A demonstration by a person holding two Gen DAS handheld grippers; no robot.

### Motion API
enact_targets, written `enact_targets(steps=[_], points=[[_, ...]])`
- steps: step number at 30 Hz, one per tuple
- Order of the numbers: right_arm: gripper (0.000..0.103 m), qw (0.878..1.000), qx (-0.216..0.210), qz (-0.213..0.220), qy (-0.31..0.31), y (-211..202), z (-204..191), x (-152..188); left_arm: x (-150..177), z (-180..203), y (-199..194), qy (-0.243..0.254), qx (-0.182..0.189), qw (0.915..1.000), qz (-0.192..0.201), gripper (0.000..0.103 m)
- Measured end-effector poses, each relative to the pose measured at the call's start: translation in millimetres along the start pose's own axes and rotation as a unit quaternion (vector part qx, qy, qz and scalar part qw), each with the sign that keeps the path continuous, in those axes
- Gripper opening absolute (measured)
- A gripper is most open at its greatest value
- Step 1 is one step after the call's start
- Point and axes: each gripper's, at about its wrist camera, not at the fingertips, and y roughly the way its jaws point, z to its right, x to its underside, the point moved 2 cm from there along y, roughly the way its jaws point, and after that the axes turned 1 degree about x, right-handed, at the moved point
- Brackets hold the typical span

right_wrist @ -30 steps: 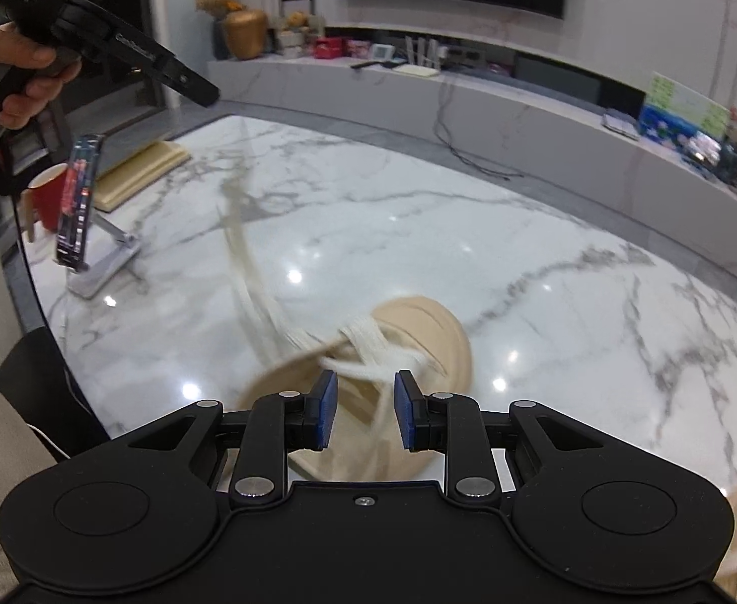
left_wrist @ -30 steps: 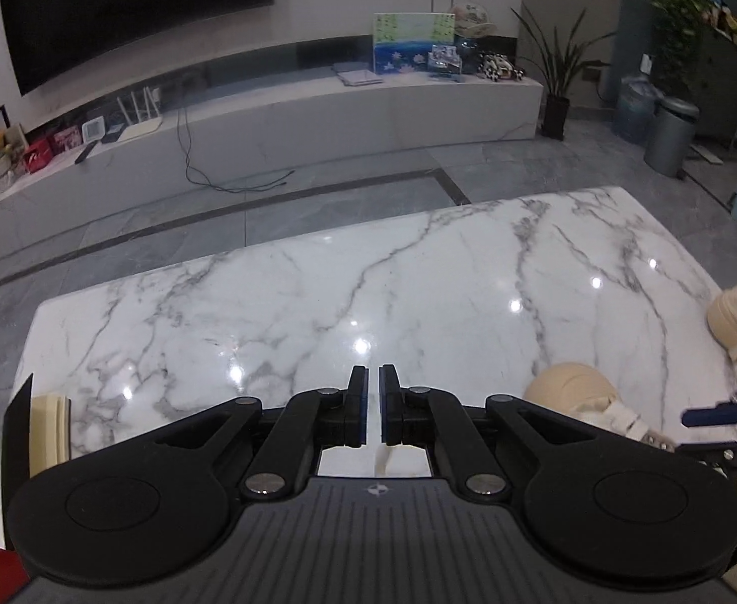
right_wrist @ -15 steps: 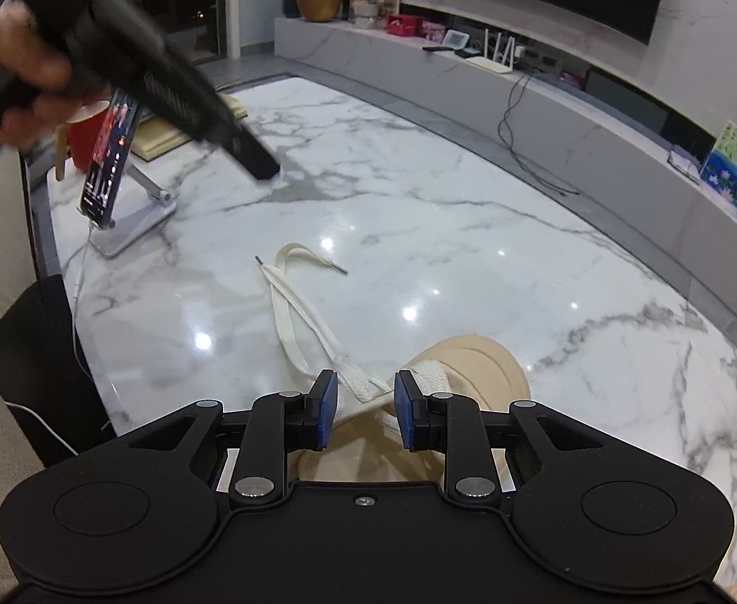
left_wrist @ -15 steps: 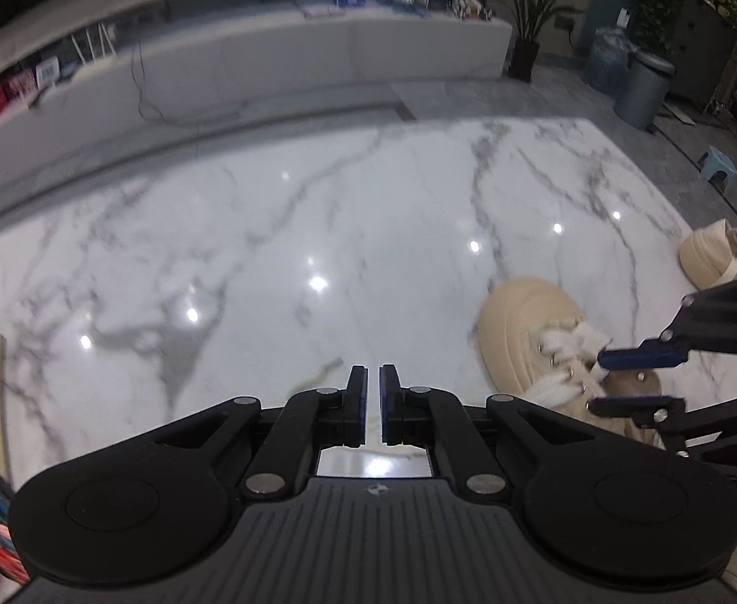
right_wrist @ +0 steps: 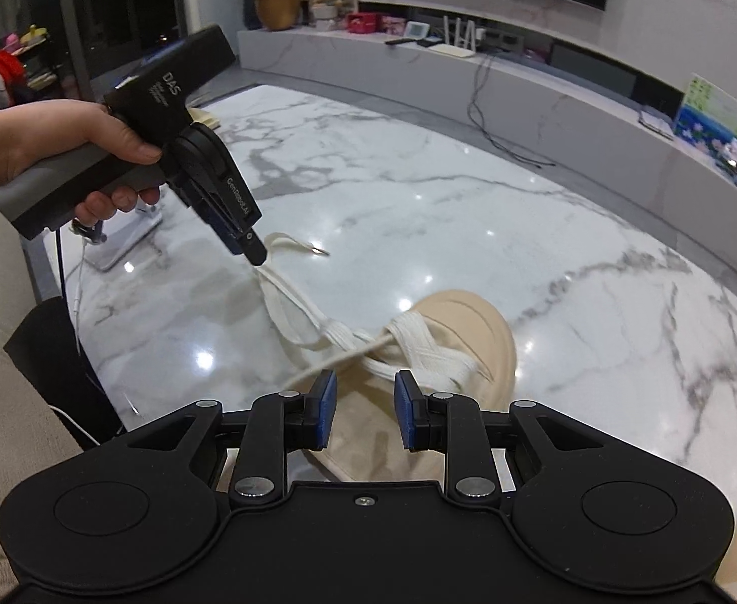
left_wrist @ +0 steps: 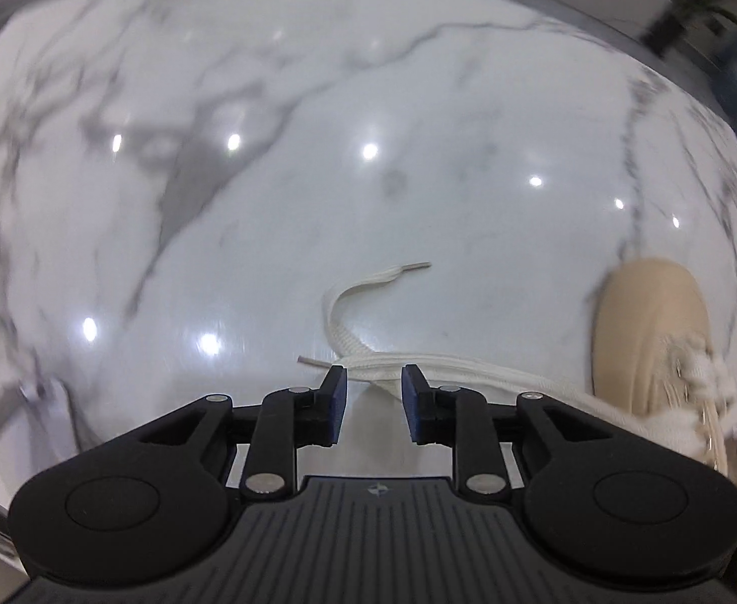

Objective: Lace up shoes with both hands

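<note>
Left gripper (left_wrist: 373, 370) jaws apart over the flat white shoelace (left_wrist: 368, 357) trailing limp across the marble table (left_wrist: 419, 100) from the beige shoe (right_wrist: 461, 324) — grab near the stiff aglet (left_wrist: 419, 265); right gripper (right_wrist: 363, 387) spread, empty.

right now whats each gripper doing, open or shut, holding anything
Left gripper: open, nothing held, white shoelace lying between its fingertips.
Right gripper: open, empty, above the beige shoe.
</note>
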Motion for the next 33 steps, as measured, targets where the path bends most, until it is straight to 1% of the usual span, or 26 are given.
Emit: enact_targets(steps=[1, 2, 7, 9, 13, 14, 16, 17, 18, 19, 27, 29, 31, 33], points=[[0.024, 1.0, 0.001, 0.002, -0.001, -1, 1, 0, -2, -3, 2, -0.013, 0.002, 0.9999, -0.003, 0.023], [0.024, 1.0, 0.001, 0.004, -0.001, -3, 1, -1, -3, -5, 3, -0.018, -0.004, 0.9998, -0.003, 0.023], [0.024, 1.0, 0.003, 0.015, -0.004, -9, 3, -3, -7, -13, 6, -0.037, -0.019, 0.9991, -0.009, 0.026], [0.024, 1.0, 0.002, 0.019, -0.005, -11, 3, -4, -8, -13, 8, -0.036, -0.019, 0.999, -0.016, 0.027], [0.024, 1.0, 0.003, 0.025, -0.007, -13, 3, -4, -8, -10, 6, -0.021, -0.031, 0.9992, -0.013, 0.026], [0.024, 1.0, 0.003, 0.025, -0.007, -14, 3, -4, -8, -9, 6, -0.017, -0.034, 0.9992, -0.012, 0.025], [0.024, 1.0, 0.003, 0.026, -0.007, -15, 3, -3, -6, -7, 7, -0.004, -0.039, 0.9992, -0.008, 0.011], [0.024, 1.0, 0.004, 0.027, -0.007, -15, 3, -3, -4, -6, 6, 0.004, -0.041, 0.9991, -0.005, 0.011], [0.024, 1.0, 0.005, 0.027, -0.006, -16, 4, -2, -3, -6, 5, 0.011, -0.041, 0.9991, -0.001, 0.008], [0.024, 1.0, 0.007, 0.026, -0.006, -16, 4, -2, -2, -8, 2, 0.01, -0.033, 0.9994, 0.005, 0.005], [0.024, 1.0, 0.008, 0.028, -0.009, -19, 1, 2, 6, -14, -42, 0.031, -0.017, 0.9986, 0.039, 0.005], [0.024, 0.999, 0.008, 0.029, -0.01, -20, 1, 3, 6, -15, -47, 0.032, -0.011, 0.9986, 0.041, 0.005], [0.024, 0.999, 0.008, 0.03, -0.011, -21, 0, 3, 6, -17, -48, 0.023, -0.003, 0.9991, 0.036, 0.005], [0.024, 0.999, 0.008, 0.03, -0.012, -21, -1, 4, 0, -18, -39, -0.002, 0.003, 0.9994, 0.033, 0.005]])
